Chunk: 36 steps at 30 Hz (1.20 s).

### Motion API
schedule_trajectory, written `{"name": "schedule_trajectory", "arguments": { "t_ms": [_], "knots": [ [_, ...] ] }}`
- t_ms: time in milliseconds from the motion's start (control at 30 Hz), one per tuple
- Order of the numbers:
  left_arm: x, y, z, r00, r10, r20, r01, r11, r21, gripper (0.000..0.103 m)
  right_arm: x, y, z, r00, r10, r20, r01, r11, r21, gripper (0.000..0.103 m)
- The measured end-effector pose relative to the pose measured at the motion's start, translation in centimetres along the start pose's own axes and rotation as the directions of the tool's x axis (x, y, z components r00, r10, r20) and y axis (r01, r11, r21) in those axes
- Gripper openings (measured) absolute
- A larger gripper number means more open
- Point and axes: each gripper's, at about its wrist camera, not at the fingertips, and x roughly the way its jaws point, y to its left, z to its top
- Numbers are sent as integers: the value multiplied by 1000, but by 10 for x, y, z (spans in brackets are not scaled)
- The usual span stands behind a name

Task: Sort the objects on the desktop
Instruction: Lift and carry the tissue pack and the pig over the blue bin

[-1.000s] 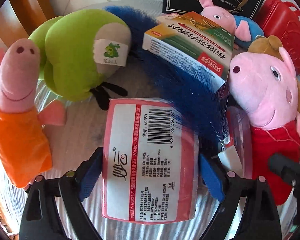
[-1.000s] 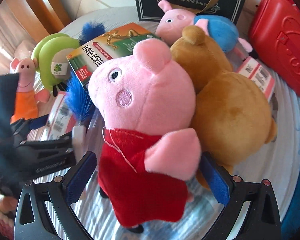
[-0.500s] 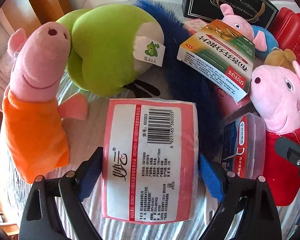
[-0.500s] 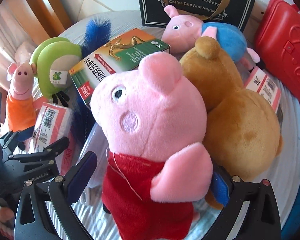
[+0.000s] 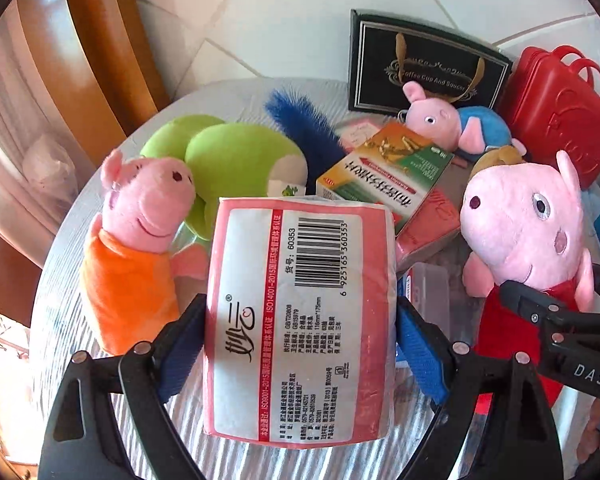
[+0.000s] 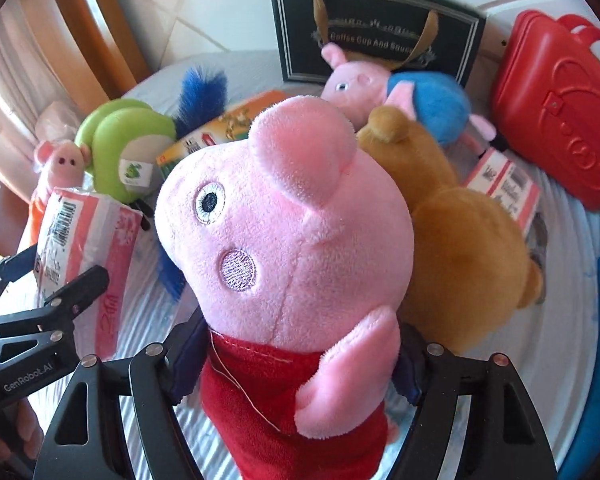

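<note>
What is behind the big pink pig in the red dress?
Right behind the pig in the red dress lies a brown plush bear, pressed against it. The pig covers much of the bear, and whatever lies below them is hidden.

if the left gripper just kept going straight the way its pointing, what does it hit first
Likely the green plush. The left gripper is shut on the tissue pack, whose far end points at that plush and the medicine box beside it. Depth is unclear, and the pack looks lifted, so it might pass over them.

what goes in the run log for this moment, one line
left gripper: shut on tissue pack | right gripper: shut on red-dress pig plush | both lifted above table
</note>
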Motion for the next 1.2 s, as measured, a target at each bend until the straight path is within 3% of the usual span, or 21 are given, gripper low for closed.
{"name": "schedule_trajectory", "arguments": {
  "t_ms": [333,633,900,1200],
  "knots": [
    [-85,-11,-10,990,-28,136,26,999,20,89,-105,8,-15,972,-28,233,34,999,-24,76],
    [-153,-45,-31,967,-83,242,63,994,91,89,-202,2,-52,916,-79,393,82,997,9,76],
    [-212,-109,-44,924,-213,318,148,965,217,89,-292,-21,-106,836,-205,509,173,979,110,76],
    [-269,-215,-55,853,-395,340,266,891,368,89,-386,-79,-171,708,-395,585,276,918,285,76]
  ]
}}
